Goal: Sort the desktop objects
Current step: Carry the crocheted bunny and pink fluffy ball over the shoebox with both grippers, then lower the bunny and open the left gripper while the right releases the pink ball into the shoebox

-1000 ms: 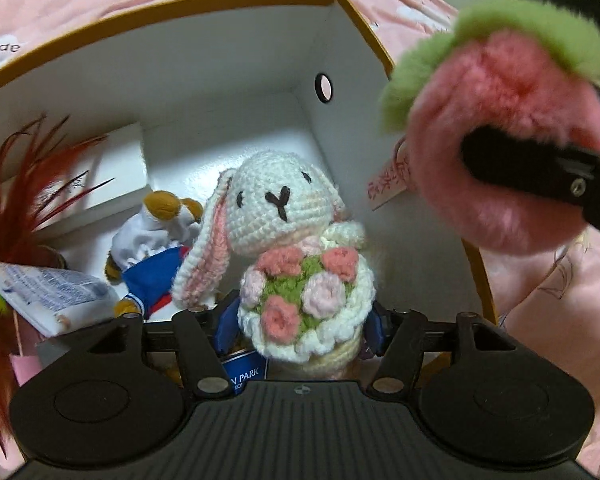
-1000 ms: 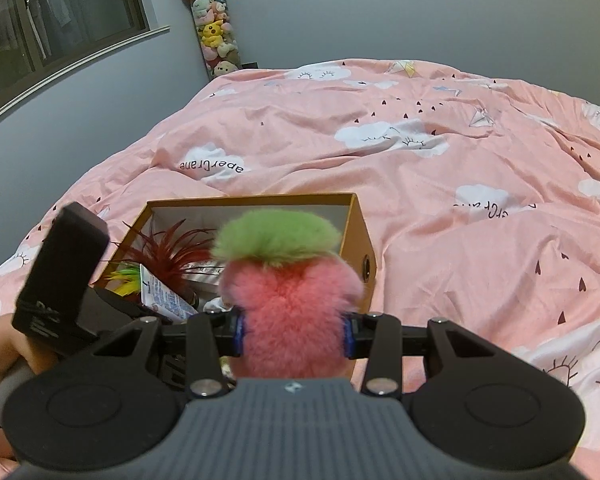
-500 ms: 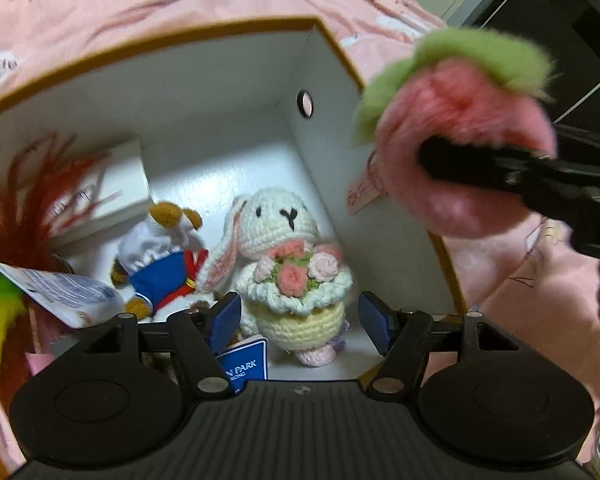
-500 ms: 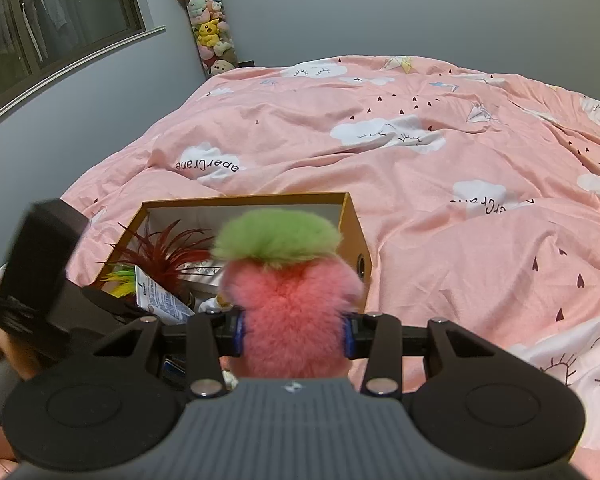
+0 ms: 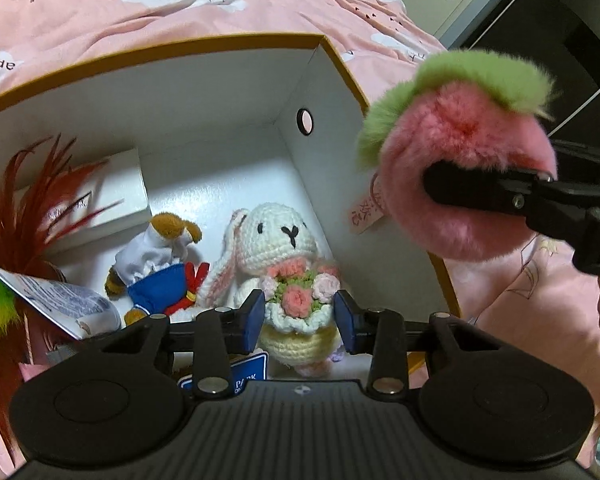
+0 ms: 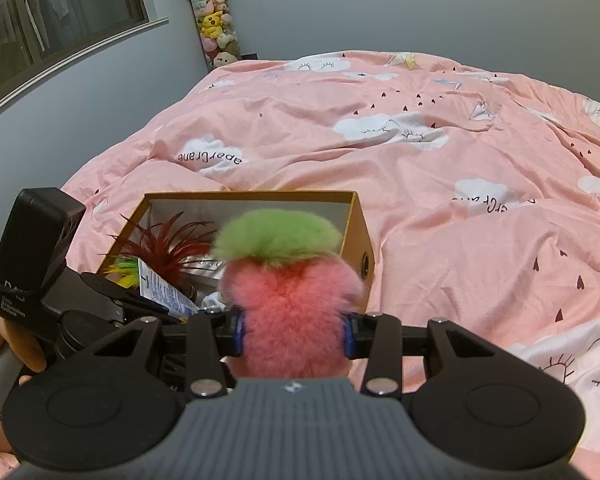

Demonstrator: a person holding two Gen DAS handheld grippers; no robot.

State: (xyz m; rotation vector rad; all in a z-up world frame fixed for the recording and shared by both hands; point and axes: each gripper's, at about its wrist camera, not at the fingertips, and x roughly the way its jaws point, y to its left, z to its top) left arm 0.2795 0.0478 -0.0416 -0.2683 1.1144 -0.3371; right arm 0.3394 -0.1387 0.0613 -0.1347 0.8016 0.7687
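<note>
An open box with an orange rim [image 5: 204,46] and white inside lies on the pink bed. A crocheted white rabbit with a flower bouquet [image 5: 288,264] stands in it, free. My left gripper [image 5: 300,318] is open, its blue pads either side of the rabbit's skirt and above it. My right gripper [image 6: 294,334] is shut on a fluffy pink strawberry plush with a green top [image 6: 288,280]. It holds the plush above the box's right wall; the plush also shows in the left wrist view [image 5: 464,168].
In the box lie a small dog doll in blue and white [image 5: 156,264], a white carton [image 5: 104,196], red feathers [image 5: 16,216], a printed packet [image 5: 56,300] and a blue card [image 5: 244,372]. The pink duvet [image 6: 420,152] surrounds the box.
My left gripper let go of the rabbit, opened and drew back up; the rabbit now stands in the box. The right gripper with the strawberry plush stayed near the box's right wall.
</note>
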